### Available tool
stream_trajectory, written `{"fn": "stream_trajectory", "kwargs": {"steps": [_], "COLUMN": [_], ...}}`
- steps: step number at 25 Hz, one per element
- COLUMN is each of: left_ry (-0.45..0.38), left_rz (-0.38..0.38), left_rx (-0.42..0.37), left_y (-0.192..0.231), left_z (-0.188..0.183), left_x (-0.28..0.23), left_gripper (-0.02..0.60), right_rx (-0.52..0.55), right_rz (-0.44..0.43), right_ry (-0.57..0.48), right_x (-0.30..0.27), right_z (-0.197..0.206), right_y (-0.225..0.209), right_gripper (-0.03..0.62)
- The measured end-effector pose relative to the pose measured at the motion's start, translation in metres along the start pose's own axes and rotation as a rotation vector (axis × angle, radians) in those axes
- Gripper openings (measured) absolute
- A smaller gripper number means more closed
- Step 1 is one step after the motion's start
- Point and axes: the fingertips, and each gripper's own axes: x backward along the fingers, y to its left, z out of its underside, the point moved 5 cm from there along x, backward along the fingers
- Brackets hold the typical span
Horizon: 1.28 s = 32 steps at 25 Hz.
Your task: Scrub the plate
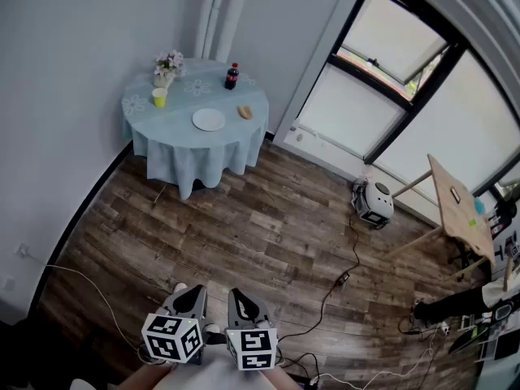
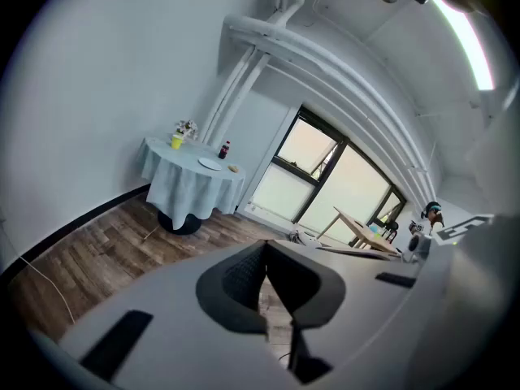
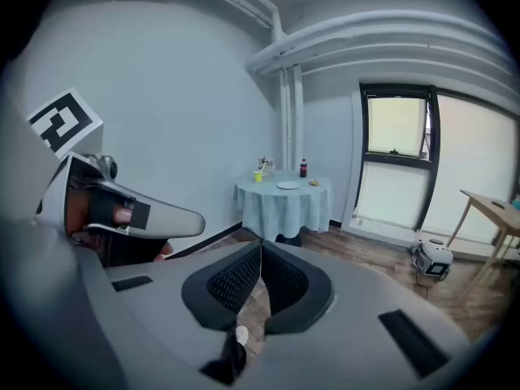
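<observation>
- The left gripper and the right gripper both have their fingers closed on nothing. Both are held low in front of the person, well apart from the plate.
- The plate lies across the room on the round worktop, which is draped in a pale blue cloth.
- Cables trail over the wooden floor to the right of the way across, so a careless step could catch one.
- I expect the plate to slide or bunch the cloth under scrubbing unless one gripper steadies it.
- The bottle, the yellow cup and the vase of flowers stand near the plate. A wide sweep could tip them.
- The tan lump just beside the plate is too small to name. It may be the scrubber, but I cannot tell.
- Whether the plate is dirty cannot be made out from here.
- The person's arms are cut off at the lower edge of the head view.
</observation>
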Motion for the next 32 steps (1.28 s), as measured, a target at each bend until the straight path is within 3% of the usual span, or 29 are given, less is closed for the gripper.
{"fn": "stream_trajectory", "kwargs": {"steps": [9, 26, 32], "left_ry": [0.031, 0.034, 0.042], "left_rz": [0.019, 0.052, 0.097], "left_rx": [-0.001, -0.017, -0.084], "left_y": [0.010, 0.057, 0.074], "left_z": [-0.012, -0.072, -0.104], "left_x": [-0.021, -0.078, -0.104], "left_gripper": [0.009, 0.009, 0.009], "right_rx": [-0.070, -0.050, -0.049], "right_rz": [0.014, 0.018, 0.041], "right_ry": [0.007, -0.005, 0.004], "right_x": [-0.020, -0.095, -0.131], "right_z": [0.001, -0.041, -0.063], "right_y": [-0.013, -0.018, -0.025], "right_gripper": [0.037, 0.037, 0.037]}}
